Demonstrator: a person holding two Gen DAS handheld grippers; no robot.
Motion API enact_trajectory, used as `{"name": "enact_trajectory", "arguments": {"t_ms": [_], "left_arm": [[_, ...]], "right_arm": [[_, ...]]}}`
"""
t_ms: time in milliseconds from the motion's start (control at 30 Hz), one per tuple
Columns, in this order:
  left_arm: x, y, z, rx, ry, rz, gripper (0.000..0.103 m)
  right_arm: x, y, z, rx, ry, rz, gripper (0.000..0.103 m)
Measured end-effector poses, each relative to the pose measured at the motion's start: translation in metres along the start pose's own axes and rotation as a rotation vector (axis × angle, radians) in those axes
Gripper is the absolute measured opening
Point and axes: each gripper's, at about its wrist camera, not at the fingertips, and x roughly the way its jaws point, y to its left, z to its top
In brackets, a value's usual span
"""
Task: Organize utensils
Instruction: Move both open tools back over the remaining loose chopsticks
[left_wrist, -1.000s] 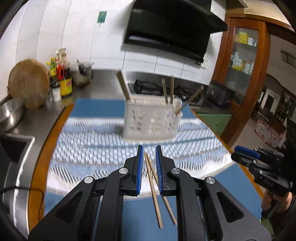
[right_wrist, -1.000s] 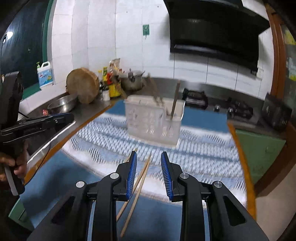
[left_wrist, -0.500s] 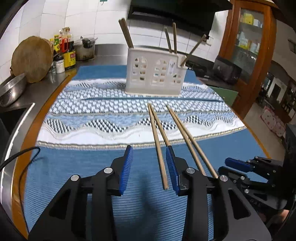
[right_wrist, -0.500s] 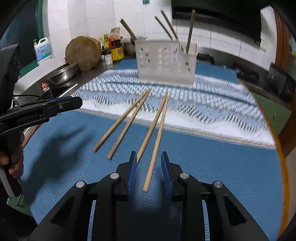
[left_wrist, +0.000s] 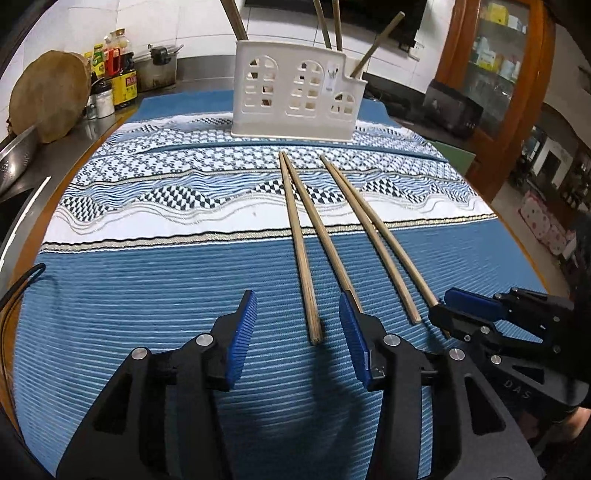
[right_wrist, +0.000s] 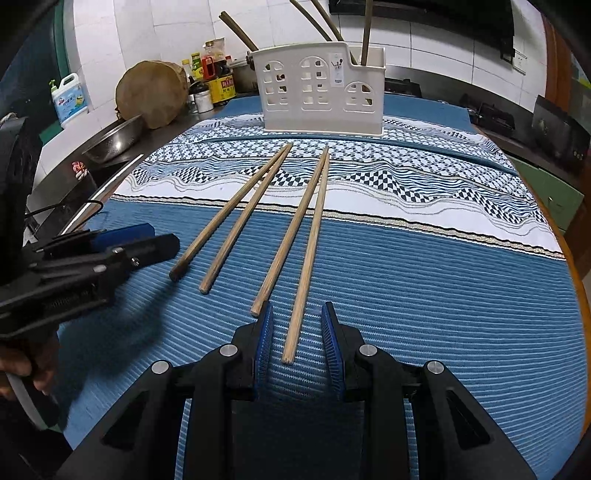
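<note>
Four wooden chopsticks lie on a blue mat before a white utensil holder. Left tongs gape wide, empty, around one chopstick's end. Right tongs, partly open, straddle another without gripping.

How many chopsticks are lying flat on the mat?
4. Two side by side toward the left, two toward the right. Four more stand in the white holder; others inside may be hidden.
</note>
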Motion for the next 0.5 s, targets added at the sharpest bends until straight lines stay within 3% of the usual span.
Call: {"name": "enact_trajectory", "arguments": {"t_ms": [400, 500], "left_arm": [[0.007, -0.002, -0.001, 0.005, 0.014, -0.003, 0.048], [0.010, -0.006, 0.000, 0.018, 0.020, 0.001, 0.047]], "right_arm": [[0.011, 0.006, 0.008, -0.013, 0.024, -0.023, 0.021], [0.011, 0.004, 0.008, -0.017, 0.022, -0.042, 0.012]]}}
